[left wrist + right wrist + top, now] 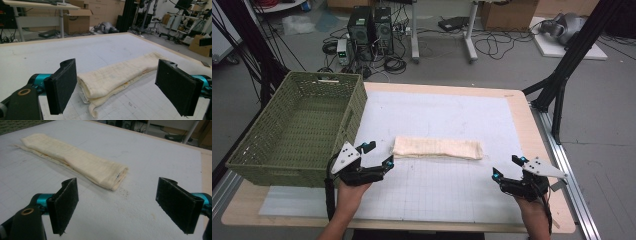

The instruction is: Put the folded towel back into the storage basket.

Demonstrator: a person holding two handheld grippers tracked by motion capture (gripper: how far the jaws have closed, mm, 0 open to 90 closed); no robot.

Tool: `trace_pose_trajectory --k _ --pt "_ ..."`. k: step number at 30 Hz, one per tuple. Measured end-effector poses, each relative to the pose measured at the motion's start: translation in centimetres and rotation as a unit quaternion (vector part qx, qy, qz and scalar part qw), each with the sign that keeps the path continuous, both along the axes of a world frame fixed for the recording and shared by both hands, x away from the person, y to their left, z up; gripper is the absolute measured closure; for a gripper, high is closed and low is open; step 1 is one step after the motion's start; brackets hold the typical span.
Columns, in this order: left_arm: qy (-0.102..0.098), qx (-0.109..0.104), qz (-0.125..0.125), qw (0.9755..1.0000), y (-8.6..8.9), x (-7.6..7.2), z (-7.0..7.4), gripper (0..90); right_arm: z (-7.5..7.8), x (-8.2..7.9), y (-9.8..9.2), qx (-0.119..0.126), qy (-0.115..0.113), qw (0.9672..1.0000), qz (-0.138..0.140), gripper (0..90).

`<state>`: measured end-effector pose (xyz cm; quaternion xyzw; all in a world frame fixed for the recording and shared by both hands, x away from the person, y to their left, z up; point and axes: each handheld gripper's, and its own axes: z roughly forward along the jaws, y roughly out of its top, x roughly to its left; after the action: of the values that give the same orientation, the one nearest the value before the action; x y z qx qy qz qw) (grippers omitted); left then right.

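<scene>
From up top I've got a folded cream cloth (437,148) lying flat mid-mat. My left gripper (379,154) sits just off the cloth's left end, jaws spread, nothing in them. My right gripper (507,167) is near its right end, a bit closer to me, also wide apart. A green woven basket (299,127) sits left of the cloth.

The high view looks forward and down from above the person's side, taking in the whole tabletop (452,200). Each gripper view sits low, just behind its own fingers (63,87), looking nearly level across the mat. All three share the folded cloth (437,148), the left gripper view closest to it.
</scene>
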<state>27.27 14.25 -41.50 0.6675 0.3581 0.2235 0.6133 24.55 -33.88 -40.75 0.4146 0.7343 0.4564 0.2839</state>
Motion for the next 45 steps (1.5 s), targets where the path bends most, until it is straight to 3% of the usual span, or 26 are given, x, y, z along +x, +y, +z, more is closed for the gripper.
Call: trace_pose_trajectory --k 9,19,26,32,45 --pt "0.004 0.008 -0.013 0.9999 -0.7 0.4 -0.2 17.6 -0.3 0.1 -0.1 0.009 0.008 0.9999 0.002 16.9" --pt "0.007 0.01 -0.01 0.9999 -0.7 0.7 -0.2 17.6 -0.3 -0.1 -0.2 0.009 0.01 0.9999 0.002 16.9" --pt "0.007 0.002 -0.005 1.0 -0.3 0.5 0.1 17.7 0.1 -0.6 0.1 0.009 0.005 0.9999 -0.001 16.8" --pt "0.026 -0.015 0.007 0.9995 0.4 1.1 0.1 16.6 0.2 -0.6 0.0 0.009 0.006 0.9999 -0.002 16.8" --pt "0.03 -0.002 0.005 0.9995 0.1 1.7 -0.2 18.1 0.0 -0.2 -0.4 0.017 0.014 0.9997 -0.007 16.8"
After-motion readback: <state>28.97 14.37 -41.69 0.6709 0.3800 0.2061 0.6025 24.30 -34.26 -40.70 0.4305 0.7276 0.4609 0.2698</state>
